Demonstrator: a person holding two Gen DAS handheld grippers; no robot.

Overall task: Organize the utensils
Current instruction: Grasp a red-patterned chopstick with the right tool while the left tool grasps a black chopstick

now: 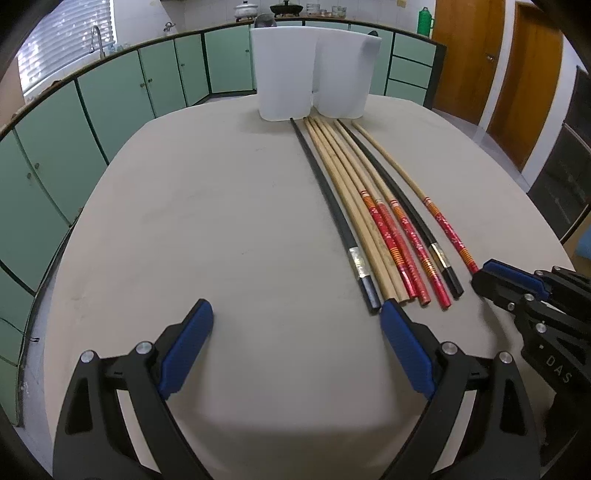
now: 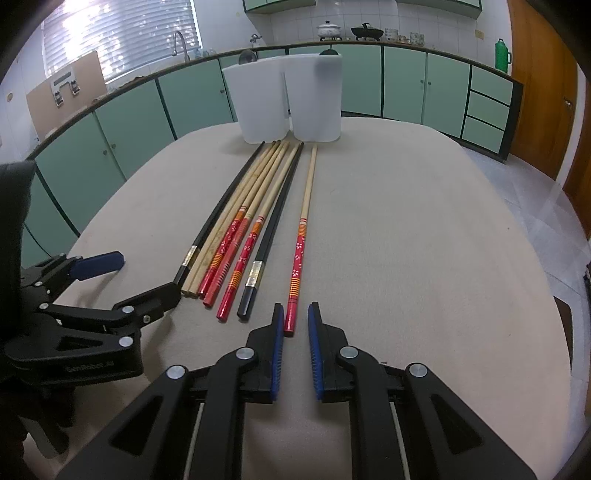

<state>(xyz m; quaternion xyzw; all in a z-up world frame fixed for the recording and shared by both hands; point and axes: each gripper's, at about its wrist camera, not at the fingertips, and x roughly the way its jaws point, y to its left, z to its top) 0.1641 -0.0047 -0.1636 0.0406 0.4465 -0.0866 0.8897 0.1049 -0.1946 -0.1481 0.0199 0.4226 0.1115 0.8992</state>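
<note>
Several chopsticks lie side by side on the beige table (image 1: 221, 221): two black ones (image 1: 328, 199), plain bamboo ones (image 1: 351, 206) and red-handled ones (image 1: 384, 225). One red-handled chopstick (image 2: 301, 243) lies apart at the right. My right gripper (image 2: 295, 314) is partly closed, its fingers on either side of that chopstick's near end, not touching it. It also shows in the left wrist view (image 1: 491, 273). My left gripper (image 1: 295, 317) is wide open, left of the bundle, its right finger near the black chopstick's end. Two white containers (image 1: 284, 74) (image 2: 317, 96) stand beyond the tips.
Green cabinets (image 1: 110, 96) curve round the back with a sink tap (image 1: 96, 38), pots and a green flask (image 1: 424, 20) on the counter. Wooden doors (image 1: 469, 55) stand at the right. The table edge (image 2: 554, 280) falls off at right.
</note>
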